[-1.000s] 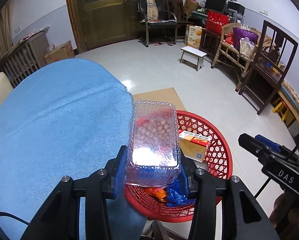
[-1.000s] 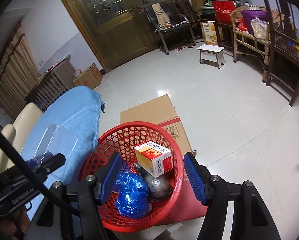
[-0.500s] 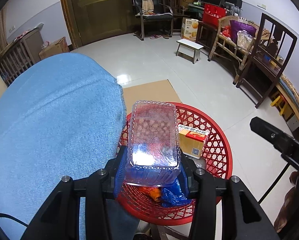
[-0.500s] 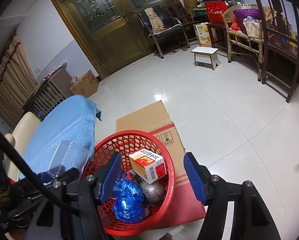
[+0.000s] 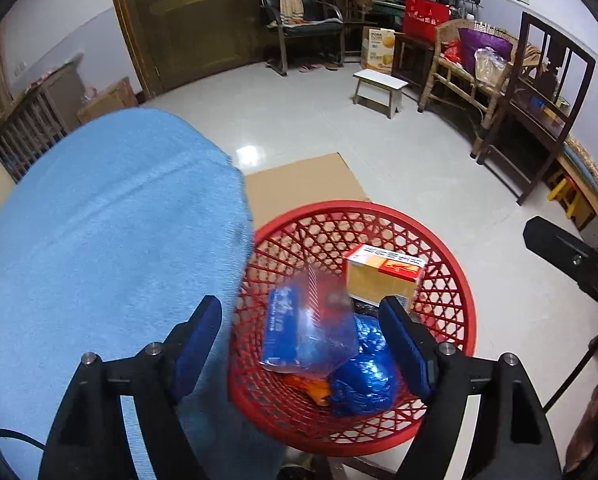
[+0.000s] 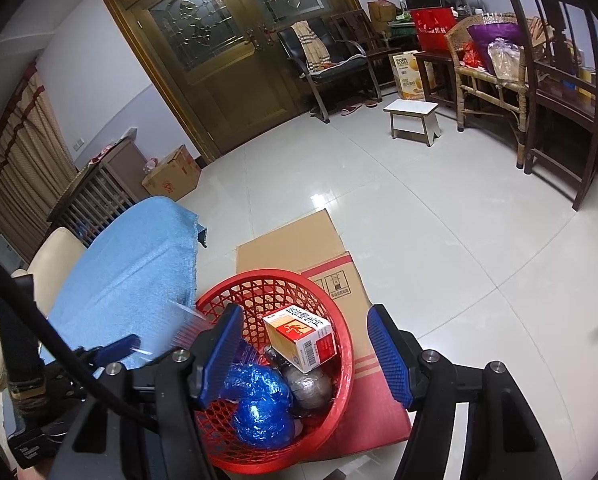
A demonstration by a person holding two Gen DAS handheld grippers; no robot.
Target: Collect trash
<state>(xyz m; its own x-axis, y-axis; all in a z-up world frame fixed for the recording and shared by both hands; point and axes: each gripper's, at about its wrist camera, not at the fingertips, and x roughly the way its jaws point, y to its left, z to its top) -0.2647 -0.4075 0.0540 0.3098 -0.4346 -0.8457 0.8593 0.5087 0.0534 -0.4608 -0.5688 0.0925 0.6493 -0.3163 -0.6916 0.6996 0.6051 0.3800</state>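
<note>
Released, blurred clear container drops into basket.

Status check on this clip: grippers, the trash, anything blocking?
Left hand-held gripper open, right hand-held gripper open, empty. Clear plastic container blurred over red basket. No obstruction seen.

Your way into the red basket is from above; its mouth is uncovered. Inside, a clear plastic box lies blurred over the left half, a yellow carton fills the far right, and a blue bag takes the near side. On your left the desk under its blue cloth presses right against the rim. Flattened cardboard lies under and beyond the basket; past it the tiled floor runs bare to the white stool.
</note>
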